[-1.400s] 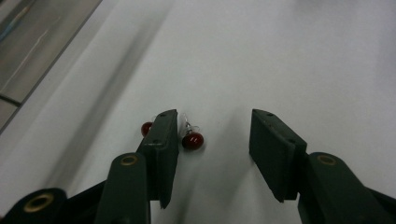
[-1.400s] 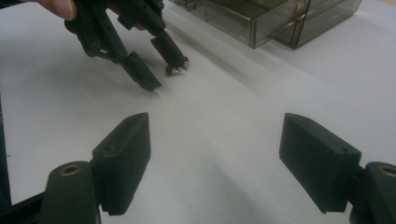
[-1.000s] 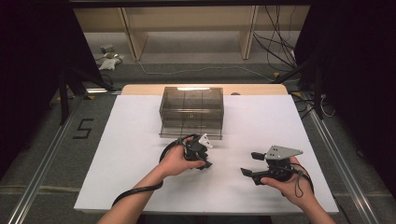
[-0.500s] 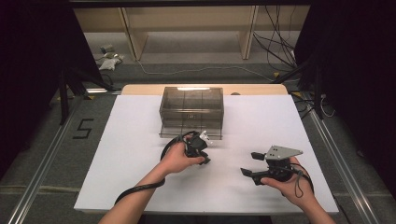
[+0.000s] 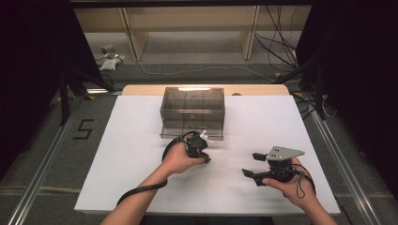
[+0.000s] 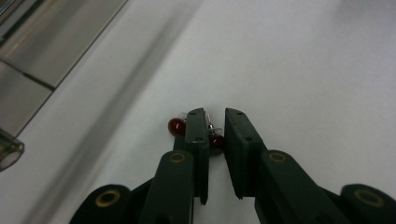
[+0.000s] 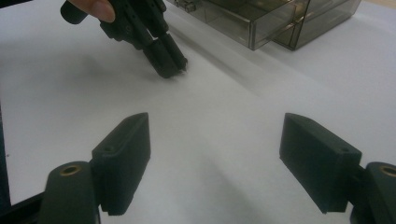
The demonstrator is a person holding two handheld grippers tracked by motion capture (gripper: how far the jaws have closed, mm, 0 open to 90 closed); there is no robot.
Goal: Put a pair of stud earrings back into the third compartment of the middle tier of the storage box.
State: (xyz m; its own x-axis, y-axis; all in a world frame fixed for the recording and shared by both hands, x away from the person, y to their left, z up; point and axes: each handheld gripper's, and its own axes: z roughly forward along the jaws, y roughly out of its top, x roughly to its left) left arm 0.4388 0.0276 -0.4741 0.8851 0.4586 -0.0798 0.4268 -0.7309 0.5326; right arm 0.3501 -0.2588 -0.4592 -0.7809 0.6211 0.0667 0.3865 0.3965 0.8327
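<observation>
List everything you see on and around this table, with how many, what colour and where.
red beads: two, on a small silver piece, on the sheet at the left gripper's jaw tips, one between the jaws, one just outside
clear box: one, smoky grey with compartments, far middle of the table
table: one, white sheet on top, wooden far edge
cables: several, dark, floor far right
left gripper: one, black, jaws narrowly apart, near the box's front
right gripper: one, black, jaws wide apart, near right of the table

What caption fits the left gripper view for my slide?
Left gripper closing around small red beads on the white table.
</observation>
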